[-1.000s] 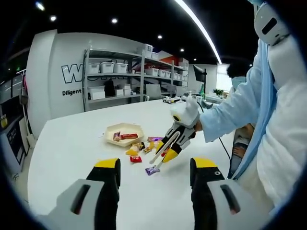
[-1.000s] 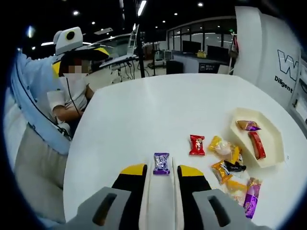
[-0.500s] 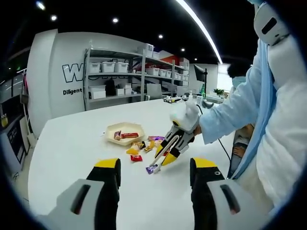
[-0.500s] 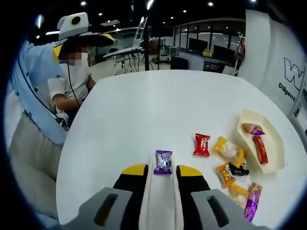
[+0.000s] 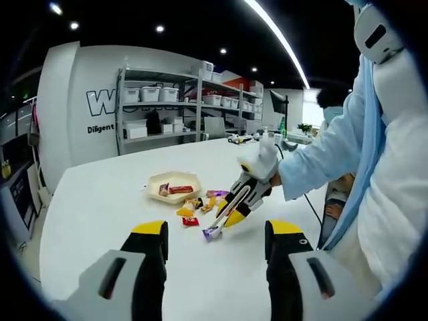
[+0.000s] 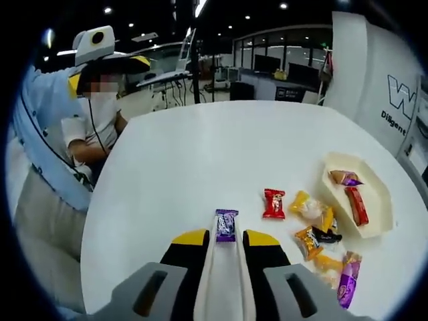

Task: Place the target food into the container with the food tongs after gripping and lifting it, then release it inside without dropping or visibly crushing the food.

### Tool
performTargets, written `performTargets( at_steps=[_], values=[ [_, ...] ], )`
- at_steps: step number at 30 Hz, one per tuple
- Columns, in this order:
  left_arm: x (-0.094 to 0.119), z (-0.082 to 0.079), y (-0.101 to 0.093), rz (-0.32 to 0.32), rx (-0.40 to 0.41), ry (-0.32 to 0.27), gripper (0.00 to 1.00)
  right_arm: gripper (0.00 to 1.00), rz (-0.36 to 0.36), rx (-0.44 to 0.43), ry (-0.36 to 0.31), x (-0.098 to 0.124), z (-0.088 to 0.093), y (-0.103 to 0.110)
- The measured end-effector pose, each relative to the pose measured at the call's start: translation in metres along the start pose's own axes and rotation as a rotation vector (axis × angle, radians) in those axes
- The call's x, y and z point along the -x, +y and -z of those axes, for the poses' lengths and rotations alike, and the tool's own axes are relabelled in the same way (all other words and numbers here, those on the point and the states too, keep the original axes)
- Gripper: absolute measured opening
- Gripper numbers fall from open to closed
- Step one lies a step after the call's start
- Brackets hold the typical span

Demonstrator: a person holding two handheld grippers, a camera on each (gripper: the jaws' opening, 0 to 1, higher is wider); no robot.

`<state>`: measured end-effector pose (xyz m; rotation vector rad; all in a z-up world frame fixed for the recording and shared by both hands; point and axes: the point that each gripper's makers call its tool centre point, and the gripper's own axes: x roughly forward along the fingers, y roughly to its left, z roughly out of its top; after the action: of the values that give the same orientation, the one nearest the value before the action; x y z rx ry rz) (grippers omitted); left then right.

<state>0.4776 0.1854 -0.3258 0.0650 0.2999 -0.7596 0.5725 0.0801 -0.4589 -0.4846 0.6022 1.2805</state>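
Note:
In the right gripper view my right gripper (image 6: 224,239) is shut on white food tongs (image 6: 225,281). Their tips pinch a purple-wrapped candy (image 6: 226,225) just over the white table (image 6: 200,154). The left gripper view shows the same right gripper (image 5: 235,207) slanting down, with the purple candy (image 5: 209,231) at the tong tips. A beige tray (image 6: 374,197), also seen as the tray (image 5: 175,179), holds a red bar and another sweet. My left gripper (image 5: 217,234) stands open and empty near the table's front.
Loose sweets lie between candy and tray: a red one (image 6: 273,202), a yellow one (image 6: 307,206), an orange one (image 6: 309,241), a long purple one (image 6: 346,287). A seated person (image 6: 100,114) is beyond the table's left edge. Shelving (image 5: 187,100) stands behind the table.
The tongs have closed on the purple candy and it sits a little higher and nearer the left gripper view's centre. My left gripper has not moved.

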Motion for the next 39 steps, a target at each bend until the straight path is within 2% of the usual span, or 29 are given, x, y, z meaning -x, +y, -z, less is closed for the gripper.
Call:
performTargets(
  at_steps=[6,13,21,28,34,39],
  values=[
    [-0.002,-0.003,-0.001,0.005,-0.003,-0.007,0.56,0.13,0.028,-0.011,-0.026,0.01,-0.009,-0.013],
    [-0.004,-0.004,-0.004,0.012,-0.007,-0.008,0.56,0.13,0.067,-0.022,-0.033,0.02,-0.007,-0.026],
    [-0.004,-0.005,-0.007,0.016,-0.01,-0.01,0.56,0.13,0.081,-0.023,-0.03,0.024,-0.005,-0.031],
    [-0.005,-0.005,-0.008,0.016,-0.009,-0.011,0.56,0.13,0.093,-0.017,-0.03,0.027,-0.011,-0.043],
    [-0.004,-0.004,-0.005,0.012,-0.007,-0.007,0.56,0.13,0.121,-0.004,-0.046,0.031,-0.024,-0.062],
    [-0.004,-0.005,-0.002,0.008,-0.005,-0.009,0.56,0.13,0.17,-0.003,-0.075,0.041,-0.043,-0.092]
  ],
)
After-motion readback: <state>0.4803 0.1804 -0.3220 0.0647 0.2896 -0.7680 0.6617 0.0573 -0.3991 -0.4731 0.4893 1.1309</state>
